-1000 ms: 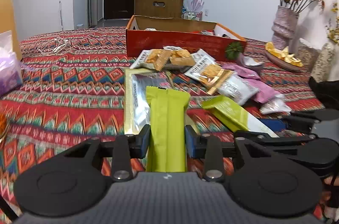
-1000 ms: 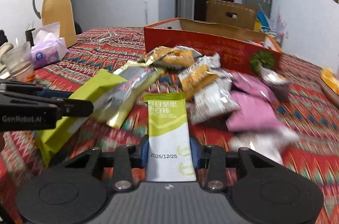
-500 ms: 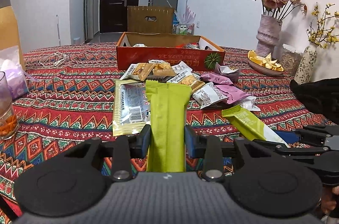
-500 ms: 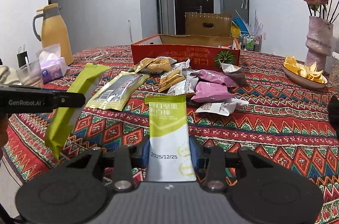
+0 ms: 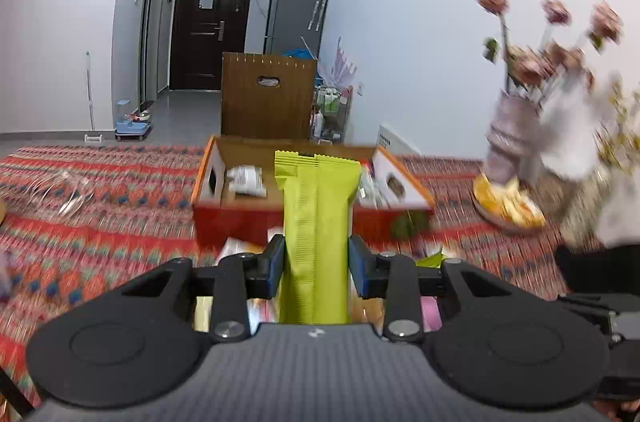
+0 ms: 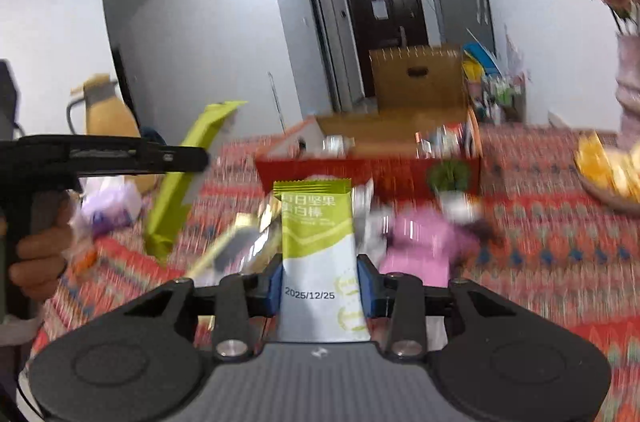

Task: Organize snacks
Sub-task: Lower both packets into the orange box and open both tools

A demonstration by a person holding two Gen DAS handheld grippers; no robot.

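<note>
My left gripper [image 5: 316, 258] is shut on a green snack bar [image 5: 316, 222], held upright above the table, in front of the open red box [image 5: 240, 218]. My right gripper [image 6: 318, 282] is shut on a green-and-white snack bar [image 6: 318, 242] dated 2025/12/25. In the right wrist view the left gripper [image 6: 176, 156] with its green bar [image 6: 180, 182] is high at the left, and the red box [image 6: 360, 174] stands straight ahead. A heap of loose snack packets [image 6: 420, 242] lies before the box. Several packets [image 5: 246, 180] lie inside the box.
A patterned red tablecloth [image 5: 100, 214] covers the table. A vase of flowers [image 5: 516, 138] and a dish of orange pieces [image 5: 504, 202] stand at the right. A yellow jug [image 6: 108, 110] and a tissue pack [image 6: 112, 202] stand at the left. A brown crate [image 5: 268, 94] is behind the table.
Both grippers have risen and moved forward towards the red box, each still holding its bar. The box's inside now shows; the views are blurred by motion.
</note>
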